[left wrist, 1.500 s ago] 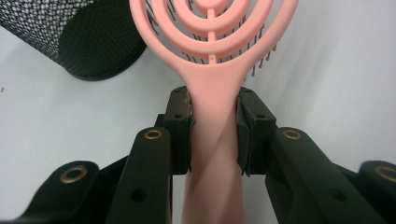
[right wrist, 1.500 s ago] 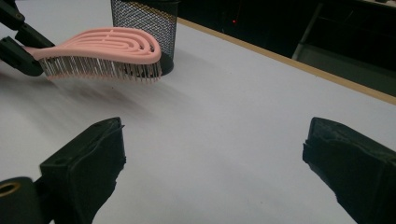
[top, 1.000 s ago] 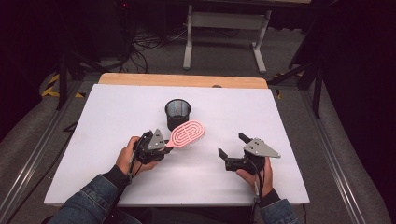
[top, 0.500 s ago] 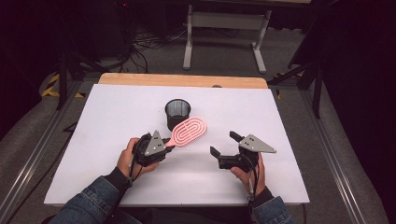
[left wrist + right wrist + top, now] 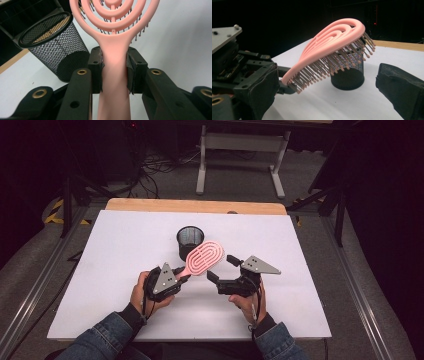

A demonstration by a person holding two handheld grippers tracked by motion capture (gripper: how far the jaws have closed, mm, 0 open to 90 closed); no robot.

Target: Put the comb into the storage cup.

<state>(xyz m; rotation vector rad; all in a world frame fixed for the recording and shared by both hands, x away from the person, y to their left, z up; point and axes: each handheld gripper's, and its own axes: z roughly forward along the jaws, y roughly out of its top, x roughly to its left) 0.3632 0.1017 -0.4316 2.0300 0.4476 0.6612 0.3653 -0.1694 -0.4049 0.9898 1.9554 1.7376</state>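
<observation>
A pink vented hairbrush is held above the white table, bristles facing down and its head tilted up toward a black mesh cup. My left gripper is shut on the brush handle; the mesh cup stands just beyond, to the left. My right gripper is open, just right of the brush head and apart from it. In the right gripper view the brush hangs in front of the cup, between that gripper's spread jaws.
A wooden strip runs along the table's far edge. Beyond it on the floor are a grey metal stand and cables. The table's left and right parts are bare white surface.
My right gripper has moved left toward the brush head. The left gripper has shifted slightly right and lifted the brush a little, still holding it.
</observation>
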